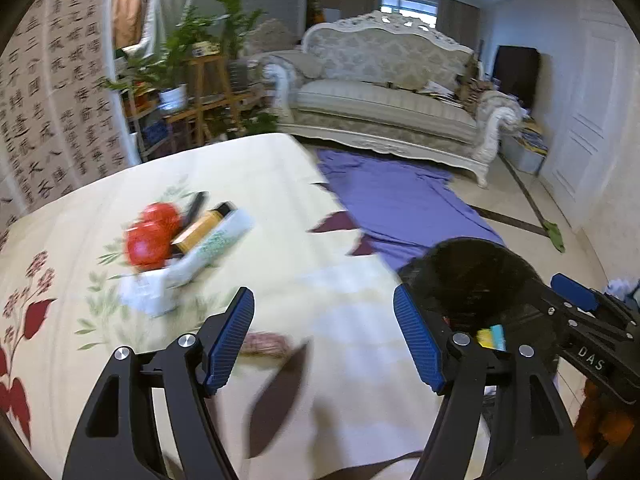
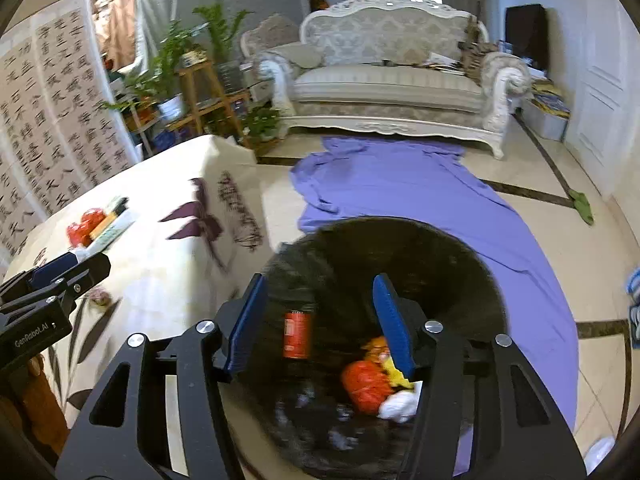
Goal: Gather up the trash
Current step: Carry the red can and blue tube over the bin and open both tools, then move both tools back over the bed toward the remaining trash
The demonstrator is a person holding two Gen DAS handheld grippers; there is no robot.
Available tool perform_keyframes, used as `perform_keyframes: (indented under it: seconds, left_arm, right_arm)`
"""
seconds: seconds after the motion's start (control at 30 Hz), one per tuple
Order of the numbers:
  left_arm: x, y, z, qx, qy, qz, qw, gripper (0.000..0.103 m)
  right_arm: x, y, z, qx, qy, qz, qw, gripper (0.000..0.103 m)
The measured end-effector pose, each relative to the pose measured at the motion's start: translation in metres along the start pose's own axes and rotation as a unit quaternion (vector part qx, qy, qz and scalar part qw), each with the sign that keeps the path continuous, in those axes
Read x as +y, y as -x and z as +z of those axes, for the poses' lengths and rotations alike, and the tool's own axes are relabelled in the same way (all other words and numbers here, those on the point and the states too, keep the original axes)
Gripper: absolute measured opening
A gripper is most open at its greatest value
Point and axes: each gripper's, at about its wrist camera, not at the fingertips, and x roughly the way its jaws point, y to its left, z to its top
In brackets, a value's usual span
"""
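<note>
The left gripper (image 1: 324,340) is held wide apart, empty, over the surface (image 1: 280,184); the right gripper (image 2: 320,320) is spread wide above the bin (image 2: 460,280).

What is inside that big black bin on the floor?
The round black trash bin holds a red cylindrical can, orange crumpled wrapper and white paper; the right gripper's fingers hide some.

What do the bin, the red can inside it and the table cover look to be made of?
Bin: black, matte, slightly fuzzy wall, probably a plastic liner or soft fabric; blur leaves it open.
Red can: a cylinder with a metallic rim and printed label, likely aluminium.
Table cover: cream cloth with a printed flower pattern; it drapes over the table edge, so woven fabric.
</note>
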Motion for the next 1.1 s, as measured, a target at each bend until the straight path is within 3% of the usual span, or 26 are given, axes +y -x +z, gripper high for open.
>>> perform_keyframes:
  seconds: [0.37, 0.73, 1.1]
  left_arm:
    - [0.077, 0.015, -0.016, 0.007, 0.055, 0.058, 0.9968, 0.070]
    - [0.140, 0.021, -0.037, 0.020, 0.106, 0.105, 0.9886, 0.070]
    - [0.166, 0.020, -0.044, 0.029, 0.126, 0.112, 0.9853, 0.070]
  right_arm:
    - [0.080, -0.008, 0.002, 0.012, 0.063, 0.062, 0.996, 0.055]
    - [0.156, -0.015, -0.006, 0.033, 0.132, 0.117, 0.984, 0.055]
    - [0.198, -0.043, -0.013, 0.083, 0.178, 0.136, 0.971, 0.055]
